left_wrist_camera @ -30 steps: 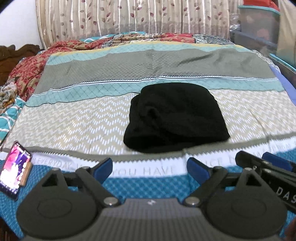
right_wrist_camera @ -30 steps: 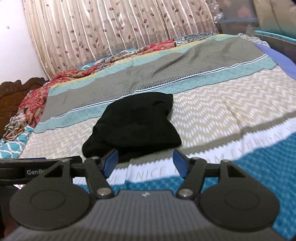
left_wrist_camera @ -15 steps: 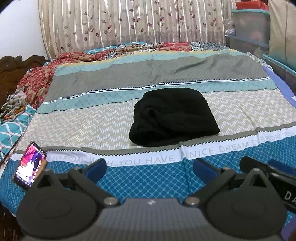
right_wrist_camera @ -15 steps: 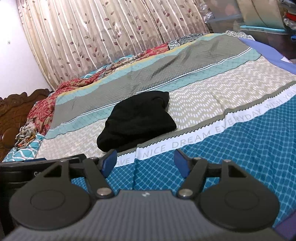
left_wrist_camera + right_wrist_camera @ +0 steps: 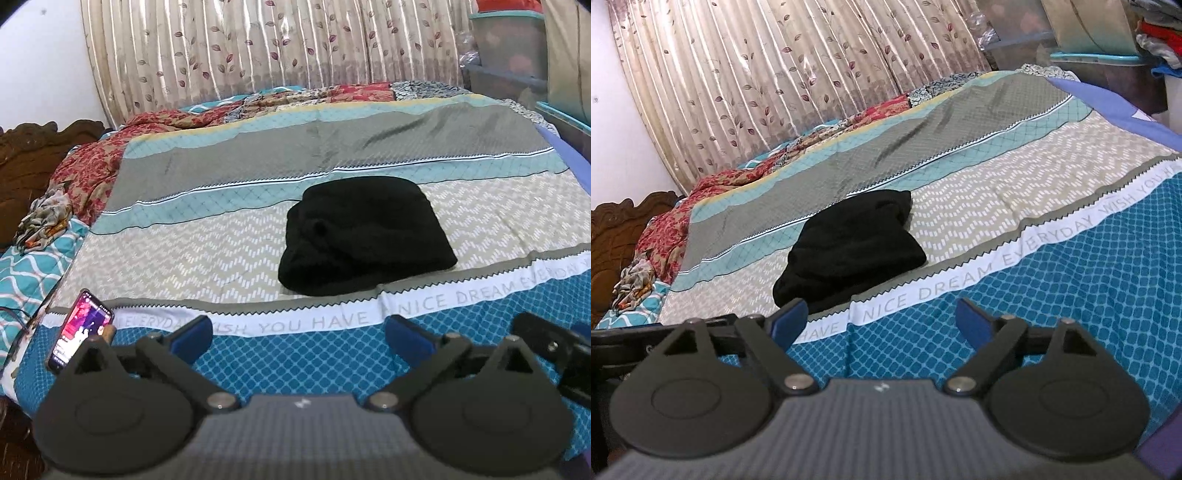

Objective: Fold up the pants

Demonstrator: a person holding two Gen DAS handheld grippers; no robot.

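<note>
Nearest, the left gripper, blue pads spread as wide as they go, nothing between them, only the blue diamond-print band of the bedspread beneath. Beside it on the right, part of the right gripper's black body. In its own view, the right gripper, jaws just opened further and standing wide apart, empty too, hung over the same blue band. At the bed's near left edge, a phone with a lit screen, propped at a slant.

Further in, past the white strip of lettering, the black pants, already folded into a compact bundle, flat on the beige zigzag band, touching neither gripper, well clear of both. Far edge of the bundle just reaching the teal stripe.

Beyond, grey and teal stripes, then a red patterned quilt bunched along the left and far side, with a carved wooden headboard at far left.

Farthest, a leaf-print curtain across the back. At right, stacked clear storage bins with teal lids; contents blurred through the plastic, something red on top of the upper one. In the right view, folded clothes piled at the far right.
</note>
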